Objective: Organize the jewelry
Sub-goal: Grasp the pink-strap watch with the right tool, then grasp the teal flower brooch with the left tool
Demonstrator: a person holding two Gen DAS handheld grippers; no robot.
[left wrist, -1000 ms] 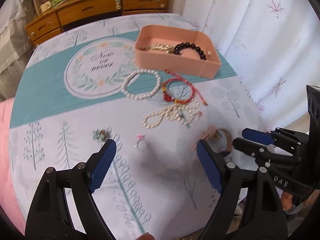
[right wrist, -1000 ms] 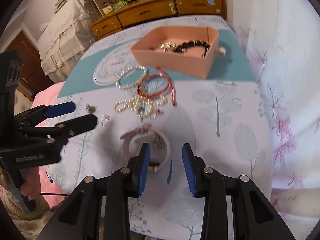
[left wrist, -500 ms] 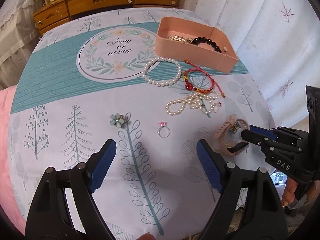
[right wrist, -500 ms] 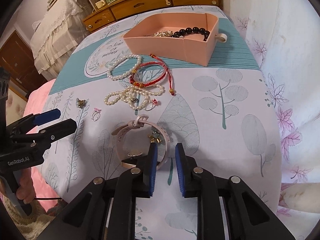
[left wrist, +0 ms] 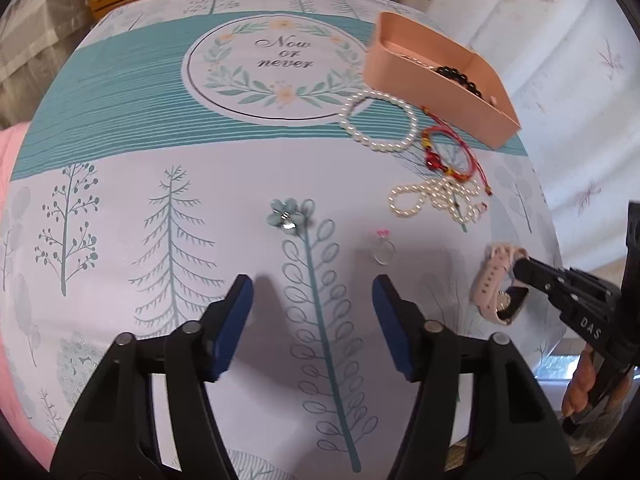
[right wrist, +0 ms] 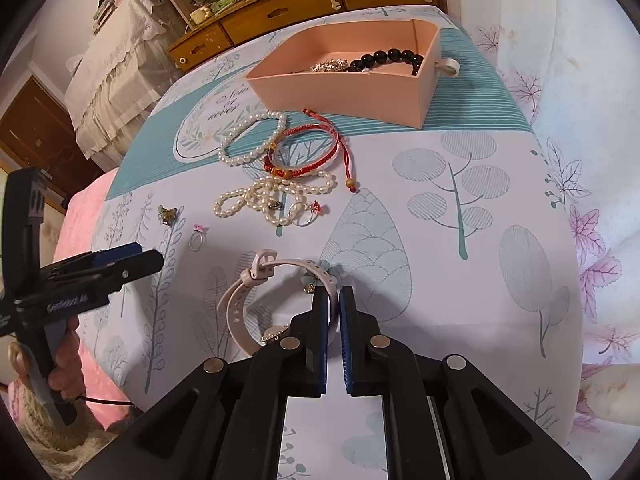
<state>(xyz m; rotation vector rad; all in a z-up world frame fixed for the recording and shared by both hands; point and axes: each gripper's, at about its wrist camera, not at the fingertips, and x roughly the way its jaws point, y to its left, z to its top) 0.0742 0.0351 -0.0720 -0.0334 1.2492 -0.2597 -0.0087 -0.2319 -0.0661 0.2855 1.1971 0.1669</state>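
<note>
A pink watch [right wrist: 244,304] lies on the tablecloth. My right gripper [right wrist: 334,300] is shut on the watch's strap at its right side; it also shows in the left wrist view [left wrist: 520,270]. My left gripper [left wrist: 312,300] is open and empty, low over the cloth, just short of a blue flower brooch [left wrist: 286,216] and a pink-stone ring [left wrist: 383,249]. A pink box [right wrist: 360,92] at the far end holds a black bead bracelet [right wrist: 386,58] and a silver piece. A pearl bracelet [right wrist: 250,142], a red cord bracelet [right wrist: 308,152] and a pearl necklace [right wrist: 272,196] lie before it.
The table's right edge drops to a white leaf-print curtain [right wrist: 592,140]. A wooden dresser [right wrist: 304,8] stands beyond the table. A pink bed cover [left wrist: 12,152] lies at the left. A second ring [right wrist: 304,216] sits by the pearl necklace.
My right gripper has closed from open onto the watch strap. My left gripper has moved left and lower toward the brooch and ring, staying open.
</note>
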